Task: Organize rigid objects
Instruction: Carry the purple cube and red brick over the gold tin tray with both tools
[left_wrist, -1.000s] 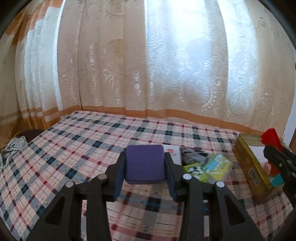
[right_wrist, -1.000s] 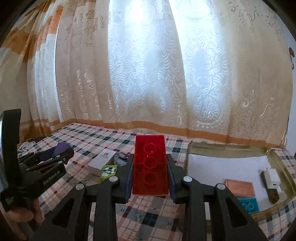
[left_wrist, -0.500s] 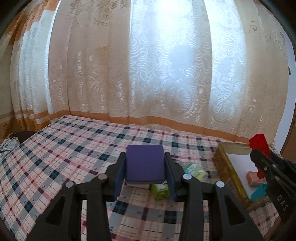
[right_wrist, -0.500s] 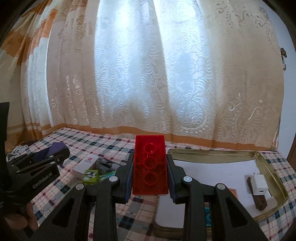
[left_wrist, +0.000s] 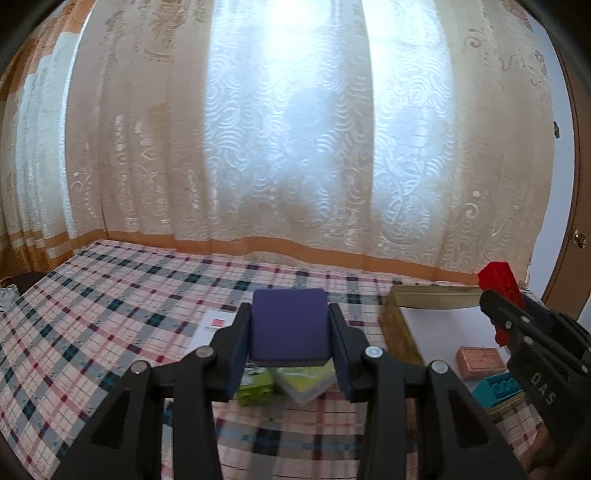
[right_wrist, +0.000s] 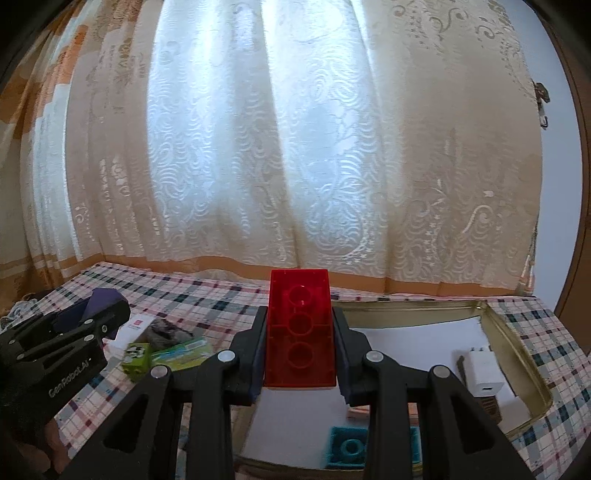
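Between the left tongs (left_wrist: 290, 345): purple block (left_wrist: 289, 325), gripped, held above the plaid bench (left_wrist: 110, 317). Between the right tongs (right_wrist: 300, 356): red brick (right_wrist: 300, 328), clamped over the gold tin (right_wrist: 517, 339). Inside tin: white charger (right_wrist: 484, 371), teal brick (right_wrist: 351, 448).

Teal block (right_wrist: 349, 448) half hidden behind right gripper's fingers (right_wrist: 341, 354). Green box (left_wrist: 255, 386) & yellow-green pack (left_wrist: 306, 382) partly covered by purple block (left_wrist: 289, 325). White box (left_wrist: 212, 326) label too small to read.
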